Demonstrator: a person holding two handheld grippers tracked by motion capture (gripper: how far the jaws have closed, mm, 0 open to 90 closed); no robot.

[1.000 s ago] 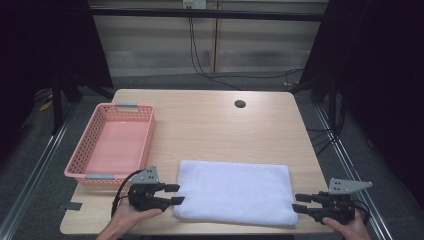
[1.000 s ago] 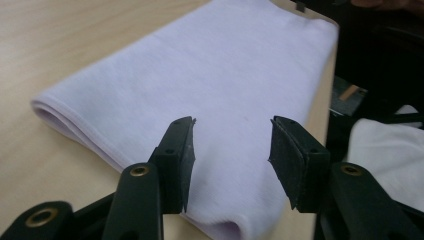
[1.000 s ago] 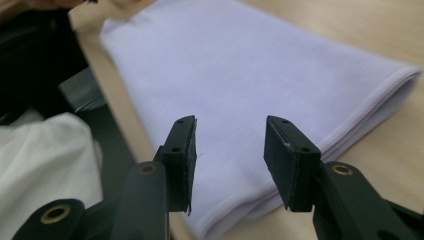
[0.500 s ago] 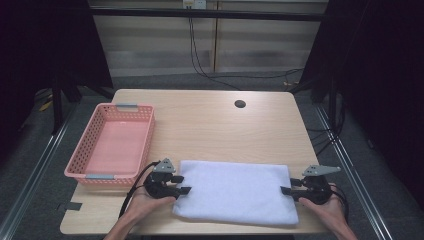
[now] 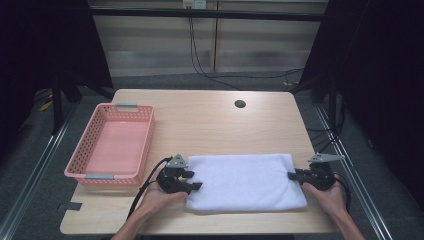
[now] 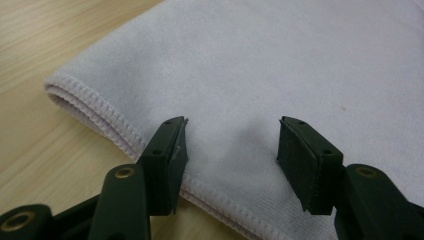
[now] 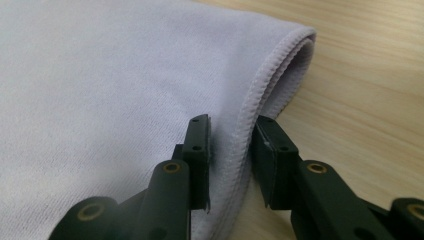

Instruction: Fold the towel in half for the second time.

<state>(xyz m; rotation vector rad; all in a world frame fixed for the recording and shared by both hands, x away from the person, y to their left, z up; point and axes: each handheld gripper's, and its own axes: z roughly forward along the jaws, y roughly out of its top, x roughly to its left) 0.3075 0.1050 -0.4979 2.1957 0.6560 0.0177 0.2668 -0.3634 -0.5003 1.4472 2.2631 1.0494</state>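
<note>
table (image 5: 210, 115): pale wood, pink basket (image 5: 111, 145) at its left, empty
towel (image 5: 245, 180): folded white, flat at the near edge, nothing lifted yet imo

left gripper (image 5: 189, 180): jaws spread, been opening, over the left hem
right gripper (image 5: 294, 176): jaws closing around the right hem, narrow gap, can't tell if pinching
close-ups: the gripper views show hem stitching (image 7: 250, 115), high view doesn't

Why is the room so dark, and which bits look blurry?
High view: light falls on the pale wooden table, surroundings black. Left gripper view: folded white towel sharp, black jaws soft. Right gripper view: towel's stitched hem crisp, near jaws blurred.
</note>
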